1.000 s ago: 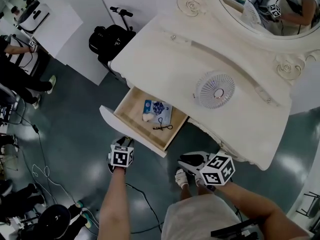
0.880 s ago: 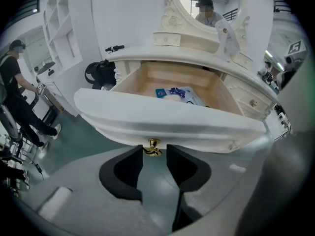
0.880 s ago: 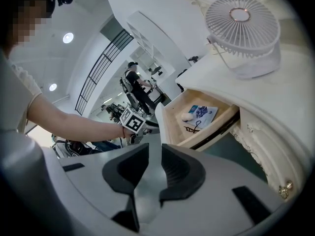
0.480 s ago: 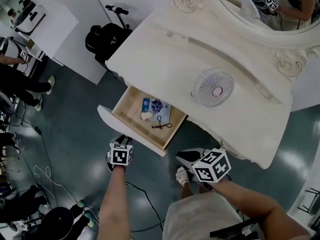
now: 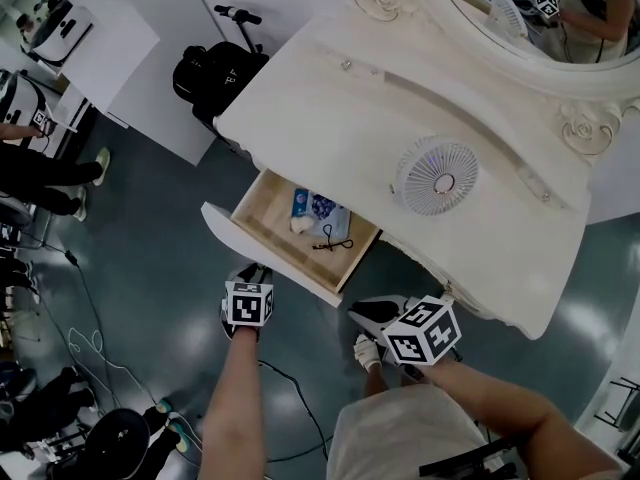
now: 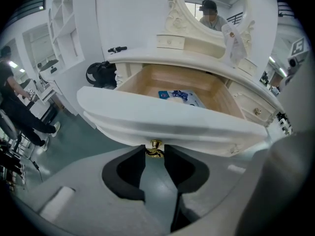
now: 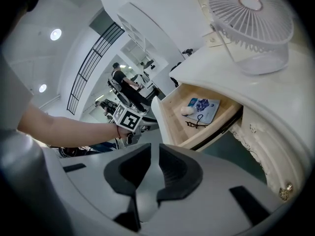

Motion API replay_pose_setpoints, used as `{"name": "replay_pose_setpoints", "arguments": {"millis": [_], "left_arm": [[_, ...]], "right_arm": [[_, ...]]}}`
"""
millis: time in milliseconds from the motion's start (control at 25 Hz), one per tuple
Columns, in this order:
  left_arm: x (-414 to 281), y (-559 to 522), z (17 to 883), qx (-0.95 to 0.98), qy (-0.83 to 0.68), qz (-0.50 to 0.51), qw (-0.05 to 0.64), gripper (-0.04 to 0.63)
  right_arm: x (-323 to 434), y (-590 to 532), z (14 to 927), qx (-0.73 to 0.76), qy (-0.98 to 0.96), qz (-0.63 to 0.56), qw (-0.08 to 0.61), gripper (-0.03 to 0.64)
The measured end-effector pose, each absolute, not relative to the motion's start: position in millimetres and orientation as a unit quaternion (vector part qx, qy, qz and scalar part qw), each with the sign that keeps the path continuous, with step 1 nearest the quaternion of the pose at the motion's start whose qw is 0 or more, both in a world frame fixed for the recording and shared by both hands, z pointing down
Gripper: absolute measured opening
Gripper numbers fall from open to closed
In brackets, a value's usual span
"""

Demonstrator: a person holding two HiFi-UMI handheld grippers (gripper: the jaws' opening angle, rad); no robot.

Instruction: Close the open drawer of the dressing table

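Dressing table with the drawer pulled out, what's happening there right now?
A person holding a gripper in each hand is at the cream dressing table, apparently about to close its open wooden drawer. The left gripper has just been closing its jaws and now grips the small brass knob on the drawer's white front. The drawer is not yet pushed in; a blue patterned packet and a black cord lie inside. The right gripper hangs back by the table's edge, jaws slightly apart and empty.

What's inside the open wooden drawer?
A blue-and-white flat packet, a small white round object and a black looped cord. The rear of the drawer is hidden under the cream tabletop.
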State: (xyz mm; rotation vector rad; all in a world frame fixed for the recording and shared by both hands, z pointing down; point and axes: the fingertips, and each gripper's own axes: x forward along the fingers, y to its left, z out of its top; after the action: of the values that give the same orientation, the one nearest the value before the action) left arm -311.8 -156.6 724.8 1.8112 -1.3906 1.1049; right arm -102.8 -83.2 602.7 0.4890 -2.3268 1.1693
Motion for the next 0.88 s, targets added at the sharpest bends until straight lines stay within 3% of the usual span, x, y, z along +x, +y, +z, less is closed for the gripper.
{"name": "replay_pose_setpoints", "arguments": {"millis": [880], "left_arm": [[-272,-217,724,0.700,-0.519,0.392,0.294,0.124]], "right_arm": [[-95,-120,614,0.217,-0.839,0.440,0.236,0.060]]}}
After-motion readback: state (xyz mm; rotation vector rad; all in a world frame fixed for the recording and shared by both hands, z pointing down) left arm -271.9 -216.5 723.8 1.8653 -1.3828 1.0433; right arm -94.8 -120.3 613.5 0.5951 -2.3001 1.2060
